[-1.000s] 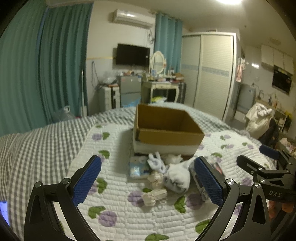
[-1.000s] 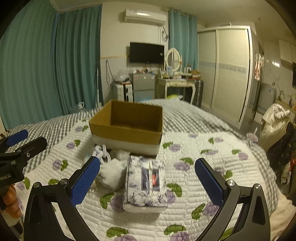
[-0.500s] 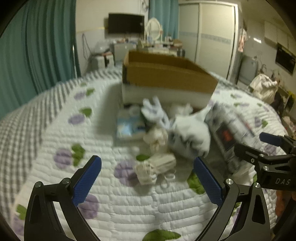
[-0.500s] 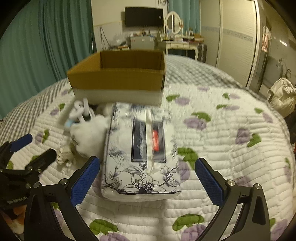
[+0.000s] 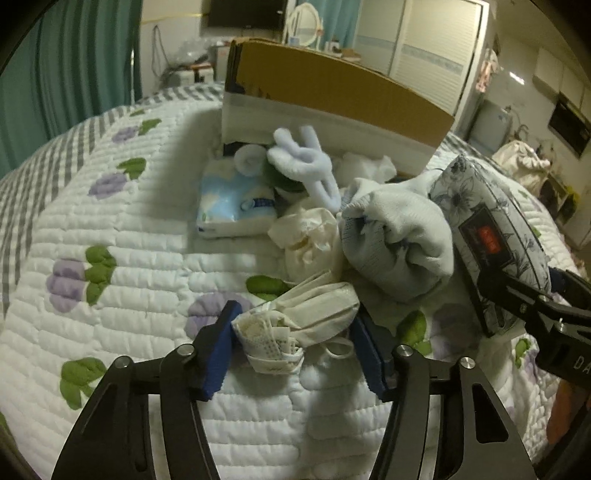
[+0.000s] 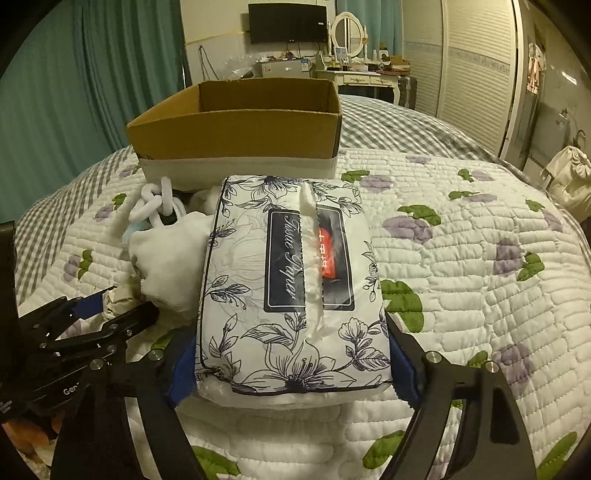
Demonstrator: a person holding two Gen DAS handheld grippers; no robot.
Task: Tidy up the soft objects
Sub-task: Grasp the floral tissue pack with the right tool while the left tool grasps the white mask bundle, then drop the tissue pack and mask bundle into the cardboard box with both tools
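1. A bed [image 6: 461, 258] covered by a white quilt printed with purple flowers and green leaves is seen, with a grey checked sheet beyond it.
2. Behind the bed, teal curtains [image 6: 92, 92], a pale wardrobe [image 6: 476, 55], a wall television [image 6: 288, 22] and a dressing table with an oval mirror [image 6: 347, 26] are shown.
3. One open cardboard box [image 6: 236, 129] with a white lower band is set on the quilt, behind the pile of soft things.
4. One floral tissue pack [image 6: 291, 284] is laid flat in front of the box, its near end between the pads of the right claw [image 6: 291, 363].
5. One rolled white cloth bundle [image 5: 399, 236] is placed just left of the tissue pack and touches it.
6. One small blue and white packet [image 5: 232, 206] is laid near the box's left corner.
7. One pale blue fuzzy piece [image 5: 303, 162] is rested on the pile near the box.
8. Two cream face masks are counted: one crumpled mask [image 5: 310, 240] in the pile and one folded face mask [image 5: 295, 325] nearer the camera.
9. The right claw has just been closing; its blue pads are pressed against both sides of the tissue pack, which is still rested on the quilt.
10. The left claw [image 5: 295, 349] has just been closing to about half width; the folded face mask is bracketed by its pads, the left pad touching it, but a firm grip cannot be told.
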